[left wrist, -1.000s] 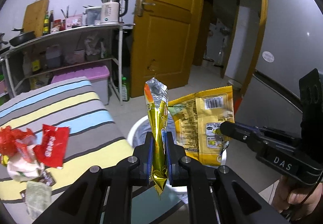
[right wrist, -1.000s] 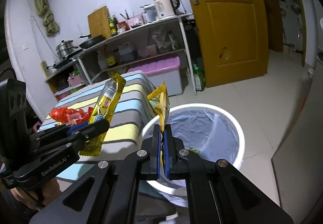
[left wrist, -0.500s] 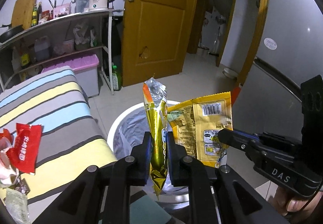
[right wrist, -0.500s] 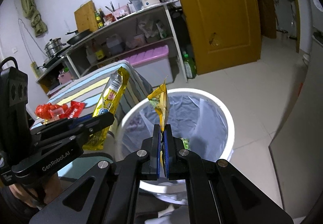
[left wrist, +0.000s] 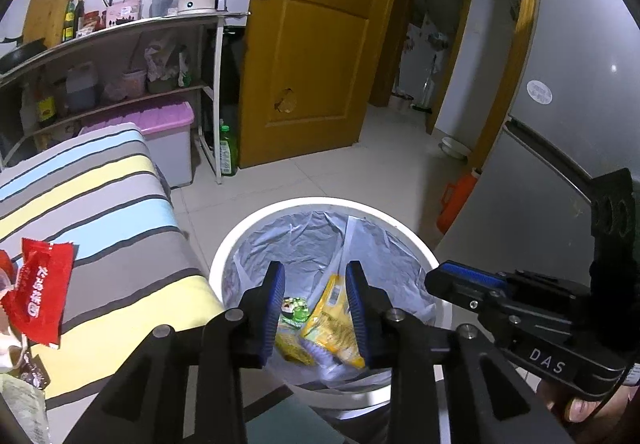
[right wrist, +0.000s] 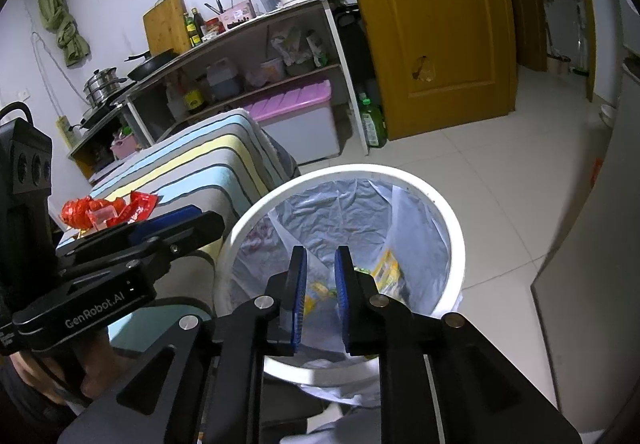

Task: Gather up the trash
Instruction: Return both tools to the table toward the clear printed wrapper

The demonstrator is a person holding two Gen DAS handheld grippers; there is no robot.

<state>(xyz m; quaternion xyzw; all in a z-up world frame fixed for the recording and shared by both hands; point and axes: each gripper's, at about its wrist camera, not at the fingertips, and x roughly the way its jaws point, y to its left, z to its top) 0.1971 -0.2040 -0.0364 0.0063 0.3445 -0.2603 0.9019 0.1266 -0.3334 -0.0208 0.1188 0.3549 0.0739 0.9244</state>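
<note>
Both over white trash bin (left wrist: 224, 244): left gripper (left wrist: 315, 308) and right gripper (right wrist: 320, 292) spread, empty; yellow snack wrappers (left wrist: 332, 328) inside bin.

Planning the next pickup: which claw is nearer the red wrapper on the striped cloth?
Left. The left claw hangs open over the trash bin, beside the cloth holding the red wrapper. The right claw is open over the bin's far side.

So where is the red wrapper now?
In the left wrist view, the red wrapper lies at far left on the striped cloth, left of the trash bin.
</note>
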